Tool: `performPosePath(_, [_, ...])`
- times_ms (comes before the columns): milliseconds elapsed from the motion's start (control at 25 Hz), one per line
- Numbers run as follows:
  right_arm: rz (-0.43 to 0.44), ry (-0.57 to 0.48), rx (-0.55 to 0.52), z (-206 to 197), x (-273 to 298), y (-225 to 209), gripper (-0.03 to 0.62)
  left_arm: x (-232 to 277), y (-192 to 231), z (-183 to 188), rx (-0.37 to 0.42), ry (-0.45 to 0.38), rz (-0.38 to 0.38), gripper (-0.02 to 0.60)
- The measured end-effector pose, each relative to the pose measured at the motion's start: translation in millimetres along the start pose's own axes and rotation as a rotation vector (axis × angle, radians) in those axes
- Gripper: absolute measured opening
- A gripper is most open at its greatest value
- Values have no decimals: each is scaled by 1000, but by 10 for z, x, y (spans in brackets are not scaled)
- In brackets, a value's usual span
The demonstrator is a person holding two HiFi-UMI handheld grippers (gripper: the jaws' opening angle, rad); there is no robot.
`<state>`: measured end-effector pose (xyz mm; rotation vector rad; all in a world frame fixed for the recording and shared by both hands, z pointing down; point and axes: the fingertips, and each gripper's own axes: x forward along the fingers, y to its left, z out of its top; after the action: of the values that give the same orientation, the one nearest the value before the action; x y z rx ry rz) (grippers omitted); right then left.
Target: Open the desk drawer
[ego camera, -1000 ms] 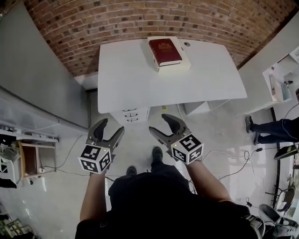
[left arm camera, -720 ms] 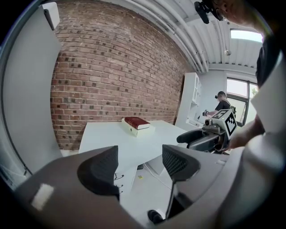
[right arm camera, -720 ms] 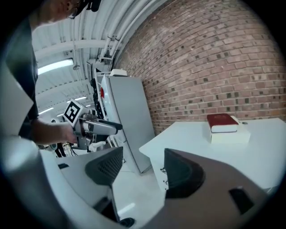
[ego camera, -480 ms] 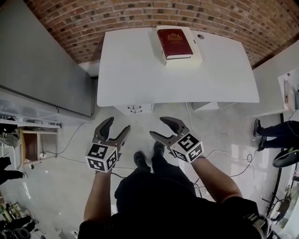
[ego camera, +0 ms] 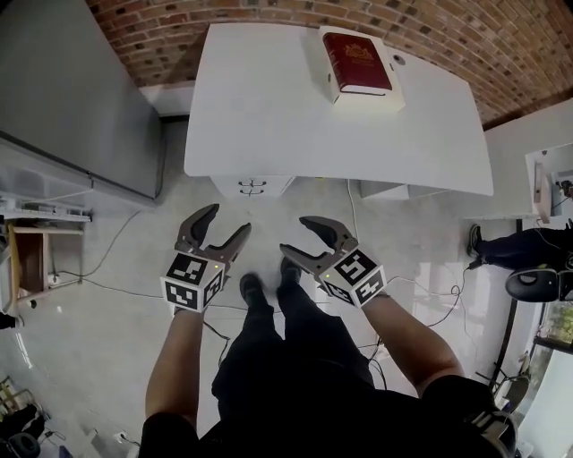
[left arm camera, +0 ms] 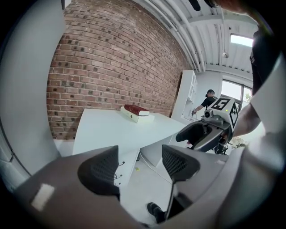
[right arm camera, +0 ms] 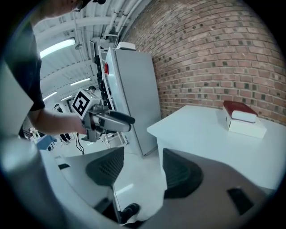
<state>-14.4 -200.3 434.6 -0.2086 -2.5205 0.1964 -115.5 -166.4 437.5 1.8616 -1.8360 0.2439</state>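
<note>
Left gripper [ego camera: 226,222] jaws apart, nothing between them; right gripper [ego camera: 297,234] jaws also spread, empty. Both are held out side by side in front of the person, short of the desk [ego camera: 269,98] front edge, touching nothing. Vs half a second ago: both grippers keep the same spread and about the same spot in the head view, but the desk has slid up and looks a bit larger. The person's shoes [ego camera: 251,288] have shifted, now one just ahead of the other below the grippers. The drawer unit [ego camera: 252,186] has moved up with the desk, and less of its front shows: two small dark handles now, where three showed a second ago. The drawer unit is white and sits under the desk's front edge toward the desk's left end. Its fronts look flush and shut, nothing pulled out. In the left gripper view the handles show stacked on the unit's face, seen in the gap between the left jaws but well beyond them. The right gripper view looks past its jaws at the desk's near corner and the floor below it. A red book [ego camera: 358,63] lies on a white box [ego camera: 385,97] at the desk's far right part, near the brick wall [ego camera: 269,13]. A grey cabinet [ego camera: 72,89] stands left of the desk. Another person's legs [ego camera: 519,249] show right of the desk, well apart.
</note>
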Motion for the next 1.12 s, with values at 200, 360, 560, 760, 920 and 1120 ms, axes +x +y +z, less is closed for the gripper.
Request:
performPosePath(200, [8, 8, -8, -144, 364, -23, 275, 104, 218, -345, -41, 22, -8, 310])
performPosePath(360, [18, 26, -10, -420, 694, -208, 272, 269, 443, -660, -84, 13, 20, 310])
performPosePath(560, [4, 83, -22, -888, 1244, -520, 265, 685, 788, -1056, -132, 12, 44, 308])
performPosePath(760, [11, 155, -74, -1272, 1669, -700, 265, 1030, 916, -1445, -120, 61, 15, 308])
performPosePath(920, [18, 202, -160, -1365, 1936, -857, 265, 1139, 1058, -1596, -129, 77, 30, 308])
performPosePath(1120, [-8, 214, -304, -1379, 2280, -1088, 265, 1219, 1157, -1723, -124, 99, 44, 308])
